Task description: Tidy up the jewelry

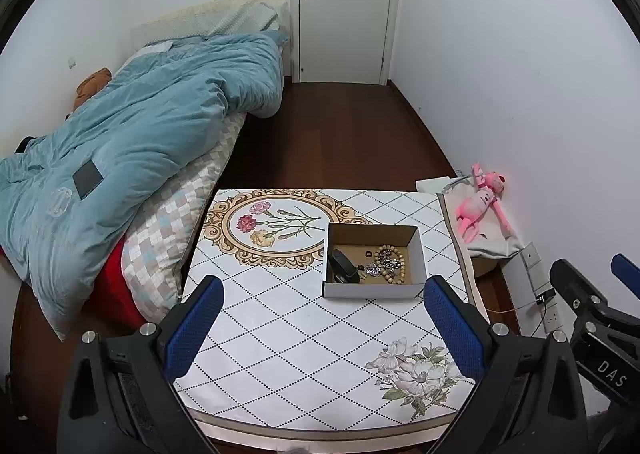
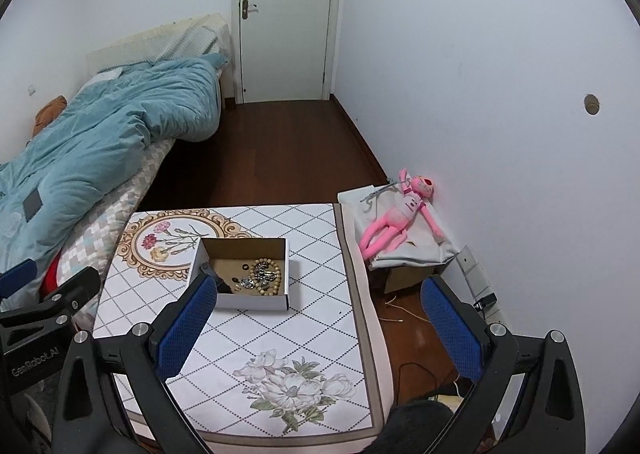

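Note:
A white cardboard box (image 1: 416, 250) stands on the patterned table (image 1: 280, 326). Inside it lie a wooden bead bracelet (image 1: 394, 268), a silvery chain cluster (image 1: 382, 260), a small dark ring (image 1: 368, 253) and a black object (image 1: 342, 266). The box also shows in the right wrist view (image 2: 256, 300), with the beads (image 2: 272, 280) inside. My left gripper (image 1: 324, 328) is open and empty, held above the table's near half, short of the box. My right gripper (image 2: 320, 330) is open and empty, over the table's right edge; its left finger (image 2: 188, 330) overlaps the box's near-left corner.
A bed with a blue duvet (image 1: 132, 125) runs along the table's left side. A pink plush toy (image 1: 482, 205) lies on a cloth-covered box to the right, by the wall. Cables and a power strip (image 1: 548, 306) lie on the floor at right. A closed door (image 1: 344, 5) is far back.

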The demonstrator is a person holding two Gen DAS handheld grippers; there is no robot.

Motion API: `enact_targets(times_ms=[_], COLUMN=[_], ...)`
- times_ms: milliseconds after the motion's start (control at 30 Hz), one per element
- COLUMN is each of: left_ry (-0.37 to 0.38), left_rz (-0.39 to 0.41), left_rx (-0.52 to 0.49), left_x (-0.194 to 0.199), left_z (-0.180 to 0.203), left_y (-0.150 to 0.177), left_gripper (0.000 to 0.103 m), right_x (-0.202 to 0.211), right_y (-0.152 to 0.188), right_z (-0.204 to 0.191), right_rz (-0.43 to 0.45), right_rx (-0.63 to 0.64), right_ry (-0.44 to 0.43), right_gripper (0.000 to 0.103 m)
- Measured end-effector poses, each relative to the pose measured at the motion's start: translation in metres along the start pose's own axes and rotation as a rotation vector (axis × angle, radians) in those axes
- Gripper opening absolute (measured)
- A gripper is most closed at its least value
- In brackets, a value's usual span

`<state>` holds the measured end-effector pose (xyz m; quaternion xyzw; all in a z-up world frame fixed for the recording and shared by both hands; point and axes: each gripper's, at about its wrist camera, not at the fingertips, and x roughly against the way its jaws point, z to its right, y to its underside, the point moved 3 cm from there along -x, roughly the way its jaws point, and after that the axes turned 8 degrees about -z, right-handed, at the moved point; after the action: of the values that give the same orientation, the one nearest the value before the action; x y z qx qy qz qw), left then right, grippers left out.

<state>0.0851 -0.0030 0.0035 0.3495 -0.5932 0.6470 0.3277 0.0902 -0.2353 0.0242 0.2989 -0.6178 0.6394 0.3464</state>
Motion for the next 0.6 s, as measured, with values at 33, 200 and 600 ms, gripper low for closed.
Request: enact_targets(times_ms=[33,200,600], left_ry=[-0.002,-0.018,-0.049], left_rz=[-0.004,-0.034,-0.093], left_rx=[0.002,0.010,0.013], left_x=[-0.003,-0.021,-0.059], left_z=[0.000,-0.002,-0.004], left_y=[-0.002,-0.009,-0.018], left_gripper=[0.102,0.102,0.102], right_x=[-0.003,-0.025,-0.072], right_y=[-0.002,-0.009,-0.013], right_z=[0.000,-0.004,-0.012], right_rz=[-0.007,-0.045,-0.138], right_rx=[0.000,0.007,0.018], right_ry=[0.001,0.003,0.003], right_gripper=[0.103,0.103,0.103])
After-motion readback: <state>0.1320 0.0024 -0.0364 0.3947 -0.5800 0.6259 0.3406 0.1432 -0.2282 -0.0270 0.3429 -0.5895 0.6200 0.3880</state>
